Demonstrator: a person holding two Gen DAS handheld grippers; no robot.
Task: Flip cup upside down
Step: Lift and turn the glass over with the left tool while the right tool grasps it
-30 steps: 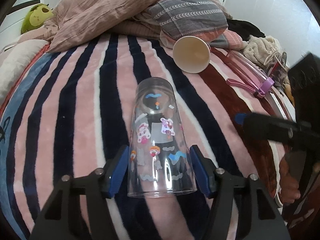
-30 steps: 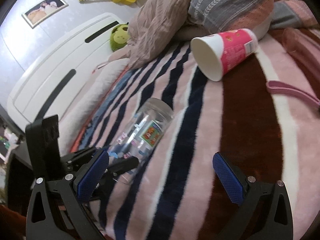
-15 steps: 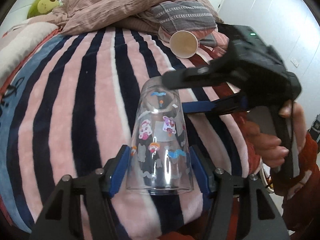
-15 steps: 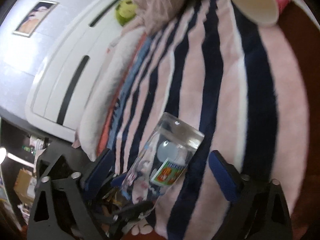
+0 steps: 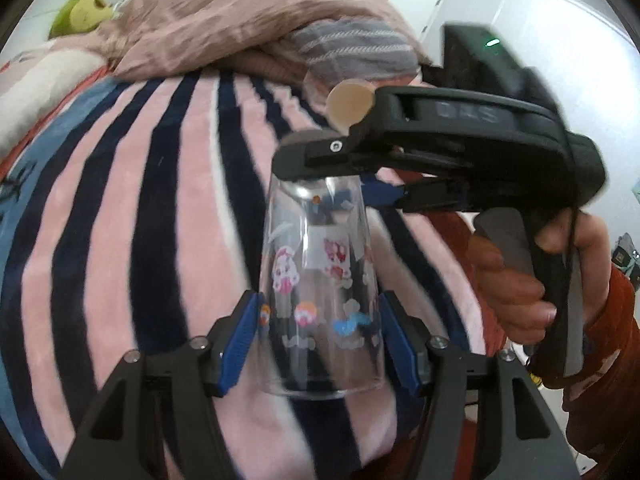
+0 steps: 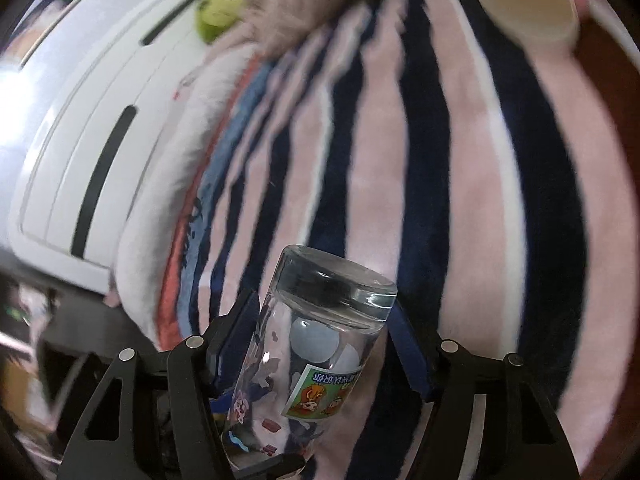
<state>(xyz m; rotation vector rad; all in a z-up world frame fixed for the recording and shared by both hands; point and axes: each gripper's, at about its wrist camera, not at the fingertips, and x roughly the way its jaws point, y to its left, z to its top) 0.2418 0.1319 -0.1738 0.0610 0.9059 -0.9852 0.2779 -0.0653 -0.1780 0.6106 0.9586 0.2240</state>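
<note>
- Since half a second ago the right tongs [image 6: 320,344] have closed in from a wide stance around the glass cup [image 5: 320,300], and their black body now fills more of the left wrist view, just above the cup's base.
- The cup, clear with cartoon stickers, is held off the striped blanket [image 5: 160,220], thick base away from the left camera and open rim toward it.
- The left tongs [image 5: 320,336] are clamped on the cup near its rim, a blue pad touching each side.
- The right tongs' blue pads sit close at either side of the cup just below its base; whether they press the glass I cannot tell.
- Room: open blanket lies to the left of and beyond the cup; the right side is taken up by the right tongs' body and the hand [image 5: 532,280] on their handle. The heaped pink duvet [image 5: 240,24] borders the far edge of the blanket.
- Count: one glass cup, one paper cup [image 5: 351,105] lying on its side, two tongs, one green plush toy [image 5: 84,10].
- Only the left view shows the gripping hand and the grey striped pillow [image 5: 352,52].
- Only the right view shows the white headboard [image 6: 92,128] with its black slots, the cup's thick base face-on and the square sticker [image 6: 328,394].
</note>
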